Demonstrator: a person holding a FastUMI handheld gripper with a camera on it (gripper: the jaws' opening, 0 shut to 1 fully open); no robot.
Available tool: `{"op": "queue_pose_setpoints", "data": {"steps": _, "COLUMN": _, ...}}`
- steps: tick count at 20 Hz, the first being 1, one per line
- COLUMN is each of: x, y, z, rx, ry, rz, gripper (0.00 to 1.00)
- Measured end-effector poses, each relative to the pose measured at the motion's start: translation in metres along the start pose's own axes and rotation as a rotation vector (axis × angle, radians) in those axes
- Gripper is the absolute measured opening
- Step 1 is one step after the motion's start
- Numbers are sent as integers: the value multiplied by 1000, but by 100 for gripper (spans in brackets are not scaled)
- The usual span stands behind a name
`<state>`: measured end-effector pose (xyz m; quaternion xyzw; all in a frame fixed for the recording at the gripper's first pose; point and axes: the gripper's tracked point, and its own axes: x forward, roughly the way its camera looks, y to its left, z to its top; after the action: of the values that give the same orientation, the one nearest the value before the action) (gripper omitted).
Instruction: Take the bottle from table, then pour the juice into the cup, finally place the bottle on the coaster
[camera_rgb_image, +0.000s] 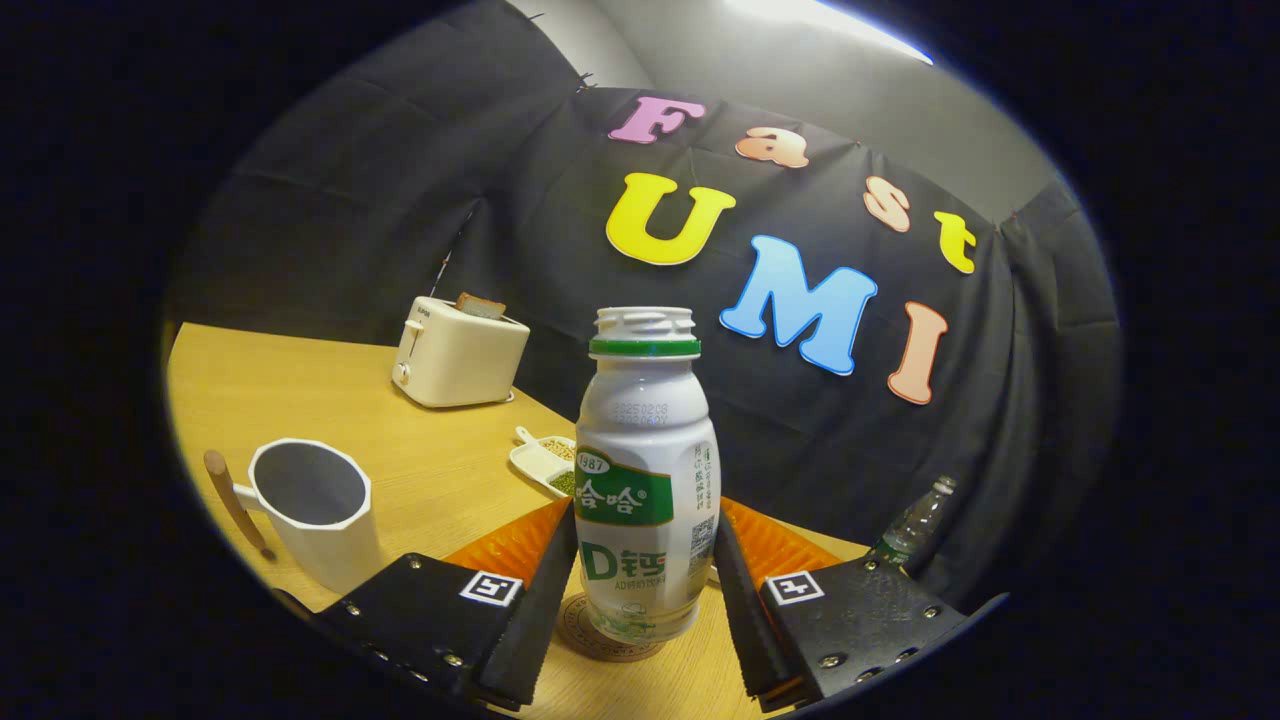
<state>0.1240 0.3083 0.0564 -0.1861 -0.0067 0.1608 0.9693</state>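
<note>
toaster (460, 352) holding toast (481, 305), seed tray (545, 464), plastic bottle (915, 525).

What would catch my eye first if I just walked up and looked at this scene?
The white bottle with its green band, cap off, standing between the gripper fingers on a round coaster; the fingers flank it closely, though contact is unclear. Next, the white cup with a wooden handle beside the fingers, and beyond it a cream toaster holding a slice of bread.

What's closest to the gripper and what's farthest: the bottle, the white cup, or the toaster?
1. Bottle: between the gripper fingers, over the coaster.
2. White cup: off to the left, just beyond the fingers.
3. Toaster: far back-left, by the booth wall.
</note>
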Motion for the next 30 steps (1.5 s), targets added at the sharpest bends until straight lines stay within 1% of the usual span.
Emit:
{"op": "queue_pose_setpoints", "data": {"steps": 6, "x": 9, "y": -3, "z": -20, "rx": 199, "ry": 29, "rz": 47, "gripper": 74}}
{"op": "queue_pose_setpoints", "data": {"steps": 9, "x": 16, "y": -3, "z": -35, "rx": 267, "ry": 64, "rz": 44, "gripper": 74}}
{"op": "queue_pose_setpoints", "data": {"steps": 13, "x": 25, "y": -3, "z": -49, "rx": 311, "ry": 98, "rz": 26, "gripper": 74}}
{"op": "queue_pose_setpoints", "data": {"steps": 16, "x": 28, "y": -5, "z": -50, "rx": 331, "ry": 99, "rz": 17, "gripper": 74}}
{"op": "queue_pose_setpoints", "data": {"steps": 19, "x": 28, "y": -4, "z": -49, "rx": 330, "ry": 100, "rz": 20, "gripper": 74}}
{"op": "queue_pose_setpoints", "data": {"steps": 23, "x": 26, "y": -3, "z": -51, "rx": 329, "ry": 104, "rz": 20, "gripper": 77}}
{"op": "queue_pose_setpoints", "data": {"steps": 24, "x": 26, "y": -6, "z": -49, "rx": 329, "ry": 98, "rz": 13, "gripper": 78}}
{"op": "queue_pose_setpoints", "data": {"steps": 25, "x": 25, "y": -7, "z": -46, "rx": 337, "ry": 84, "rz": 12, "gripper": 91}}
{"op": "queue_pose_setpoints", "data": {"steps": 26, "x": 20, "y": -6, "z": -43, "rx": 347, "ry": 69, "rz": 11, "gripper": 98}}
{"op": "queue_pose_setpoints", "data": {"steps": 30, "x": 10, "y": -15, "z": -24, "rx": 350, "ry": 4, "rz": -21, "gripper": 99}}
